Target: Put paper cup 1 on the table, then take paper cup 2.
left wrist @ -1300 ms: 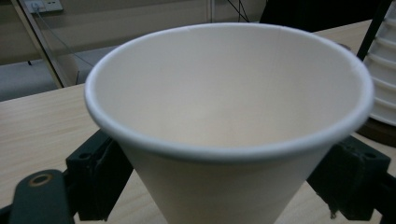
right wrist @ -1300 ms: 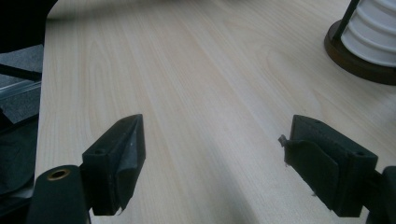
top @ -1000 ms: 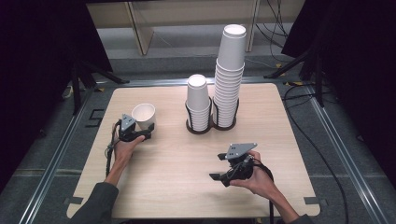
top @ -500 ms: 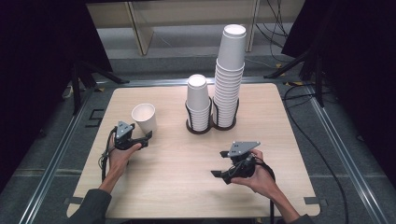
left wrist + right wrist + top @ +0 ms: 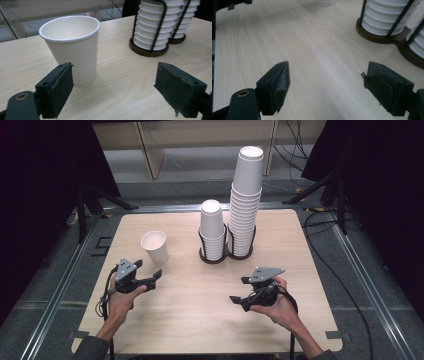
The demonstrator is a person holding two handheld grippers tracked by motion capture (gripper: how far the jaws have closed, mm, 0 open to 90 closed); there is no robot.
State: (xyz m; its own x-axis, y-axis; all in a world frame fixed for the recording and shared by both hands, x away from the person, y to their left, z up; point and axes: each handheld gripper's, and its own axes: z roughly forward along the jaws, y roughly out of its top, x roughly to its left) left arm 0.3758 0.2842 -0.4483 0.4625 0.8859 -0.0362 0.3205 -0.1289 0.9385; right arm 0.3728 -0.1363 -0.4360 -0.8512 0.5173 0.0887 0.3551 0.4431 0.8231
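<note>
A single white paper cup (image 5: 155,247) stands upright on the left part of the wooden table (image 5: 200,325). My left gripper (image 5: 156,276) is just in front of it, a short way back toward the person, with the jaws open. In the left gripper view the cup (image 5: 71,47) stands beyond the left jaw, and nothing lies between the jaws of the left gripper (image 5: 115,82). My right gripper (image 5: 239,290) hovers over the right front of the table, open and empty. Bare wood lies between the jaws of the right gripper (image 5: 327,85) in its own view.
A dark double wire holder (image 5: 220,257) at the table's middle back carries a short cup stack (image 5: 212,227) and a tall cup stack (image 5: 246,200). The same stacks (image 5: 152,22) show close by in the left gripper view. Metal rails frame the table.
The cup, tilted at my left gripper a second ago, now stands upright alone. My left gripper has drawn back from it toward the person. The right gripper has kept still.
</note>
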